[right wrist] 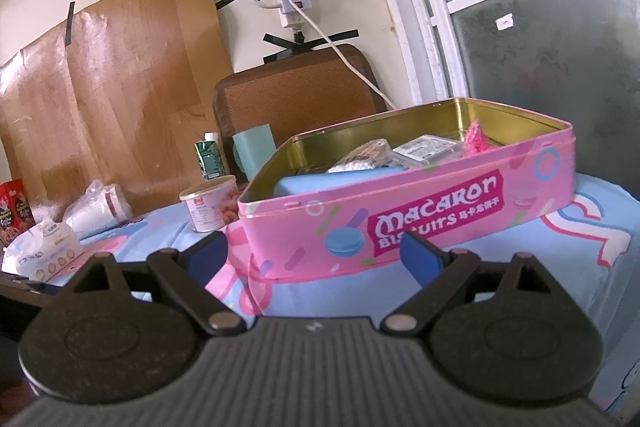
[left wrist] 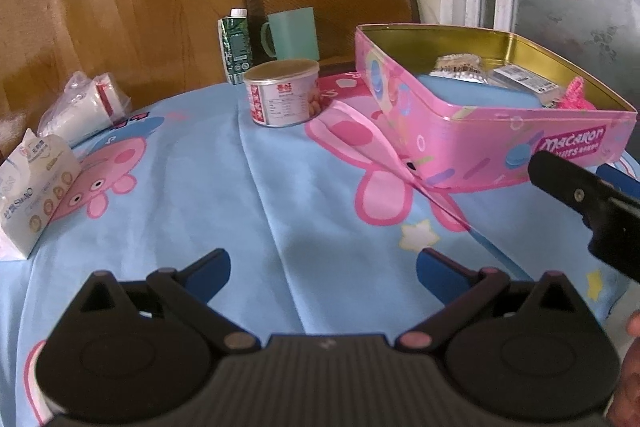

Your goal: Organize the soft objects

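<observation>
while both spread and empty, left tool [left wrist: 323, 263] nearer than right tool [right wrist: 314, 251] to tissue pack [left wrist: 34, 183] and bag [left wrist: 82, 105] far left on desk [left wrist: 224, 187], well apart from tin [left wrist: 492, 131] at right.

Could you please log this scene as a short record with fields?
surface: table under a blue cartoon cloth
tin: pink, lid off, on the cloth
in tin: blue pad, cotton swabs, pink knit
outside tin: tissue pack, plastic bag, can
left gripper: open, empty
right gripper: open, empty, facing the tin
</observation>
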